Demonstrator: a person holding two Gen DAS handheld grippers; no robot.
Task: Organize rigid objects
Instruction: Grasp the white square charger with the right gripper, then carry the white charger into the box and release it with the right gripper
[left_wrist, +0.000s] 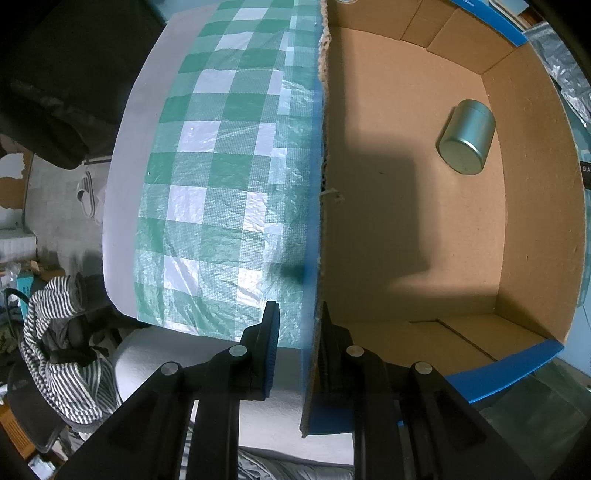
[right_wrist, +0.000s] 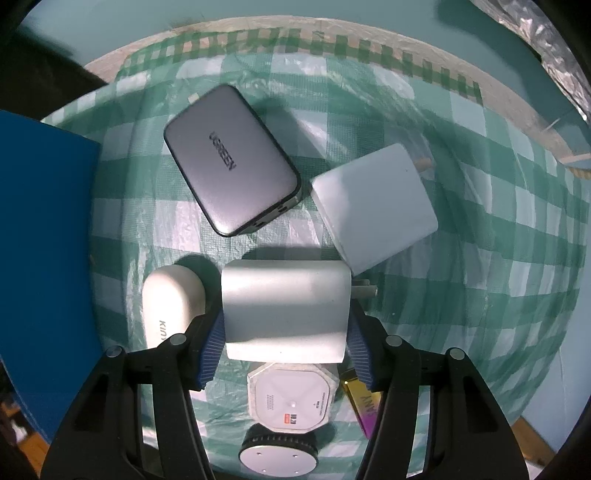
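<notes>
Between the right tool's (right_wrist: 284, 339) pads sits a silver charger (right_wrist: 286, 314).

A silver-grey rectangular charger block (right_wrist: 286, 314) lies flat at centre, prongs toward 3 o'clock, with a dark grey UGREEN power brick (right_wrist: 231, 158) at 11 o'clock and a white cube charger (right_wrist: 373, 210) at 1 o'clock. A cream rounded case (right_wrist: 171, 306) sits at 9 o'clock, and a white octagonal device (right_wrist: 290, 397) at 6 o'clock. A green metal tin (left_wrist: 467, 136) lies on its side at 2 o'clock inside the brown cardboard box (left_wrist: 535, 221).

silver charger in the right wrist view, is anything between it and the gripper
Nothing visible. The right gripper has a blue pad on each side of the silver charger, against its side faces. The cream case lies just left, outside the left finger.
</notes>
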